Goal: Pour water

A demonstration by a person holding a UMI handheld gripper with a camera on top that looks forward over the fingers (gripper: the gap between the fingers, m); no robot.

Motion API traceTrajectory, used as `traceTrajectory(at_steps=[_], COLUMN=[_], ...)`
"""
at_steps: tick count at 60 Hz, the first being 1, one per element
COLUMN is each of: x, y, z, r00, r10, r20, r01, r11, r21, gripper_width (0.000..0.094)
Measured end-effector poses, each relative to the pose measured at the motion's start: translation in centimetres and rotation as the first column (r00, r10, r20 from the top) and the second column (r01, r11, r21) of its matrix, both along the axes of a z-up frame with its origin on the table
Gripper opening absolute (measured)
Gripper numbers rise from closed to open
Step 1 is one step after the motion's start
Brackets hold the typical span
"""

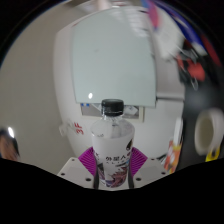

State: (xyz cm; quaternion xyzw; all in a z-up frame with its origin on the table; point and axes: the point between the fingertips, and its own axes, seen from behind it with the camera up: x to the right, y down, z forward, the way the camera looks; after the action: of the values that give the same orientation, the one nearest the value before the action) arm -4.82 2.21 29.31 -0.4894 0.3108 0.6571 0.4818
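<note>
**Bottle in the claw, pour not yet begun**

Gripper view: the bottle (113,150) stands upright between the two fingers, its black cap (113,105) on top and a pink-and-white label around its body. The purple pads (90,159) sit against the label on either side, so the gripper (113,165) appears closed on the bottle, though the wide-angle bend makes the exact contact hard to confirm. The bottle seems raised above the white table (110,55) beyond it.

As to progress, the pickup looks done. The cap is on and the bottle has not been tipped, so the pouring itself is all still to come.

No cup or glass to receive the water can be made out. The bottle's base is cut off below the fingers, its water level is hidden by the label, and the coloured clutter (185,60) beyond the table is too warped to name.
</note>
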Motion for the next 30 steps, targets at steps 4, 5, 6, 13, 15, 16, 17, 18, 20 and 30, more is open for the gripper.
traceTrajectory(at_steps=[4,5,6,13,15,16,17,18,20,30], x=[2.4,3.3,4.3,12.1,14.2,15.3,16.5,17.6,19.5,27.6], y=[1.4,1.5,1.6,2.6,3.1,3.3,3.6,3.8,4.2,4.7], z=[2.9,3.4,3.9,4.1,3.4,3.0,2.5,1.9,0.5,-9.9], r00=[0.964,0.943,0.918,0.604,0.501,0.45,0.398,0.347,0.253,-0.054], r10=[-0.088,-0.116,-0.146,-0.347,-0.365,-0.372,-0.375,-0.373,-0.355,-0.199], r20=[0.251,0.311,0.369,0.717,0.785,0.812,0.837,0.86,0.9,0.979], r01=[0.078,0.099,0.123,0.287,0.307,0.319,0.331,0.34,0.345,0.344], r11=[0.996,0.993,0.989,0.934,0.923,0.916,0.91,0.905,0.902,0.916], r21=[0.051,0.068,0.086,0.211,0.234,0.243,0.251,0.256,0.259,0.205], gripper_width=[0.0373,0.0374,0.0375,0.0375,0.0374,0.0372,0.0372,0.0372,0.0373,0.0372])
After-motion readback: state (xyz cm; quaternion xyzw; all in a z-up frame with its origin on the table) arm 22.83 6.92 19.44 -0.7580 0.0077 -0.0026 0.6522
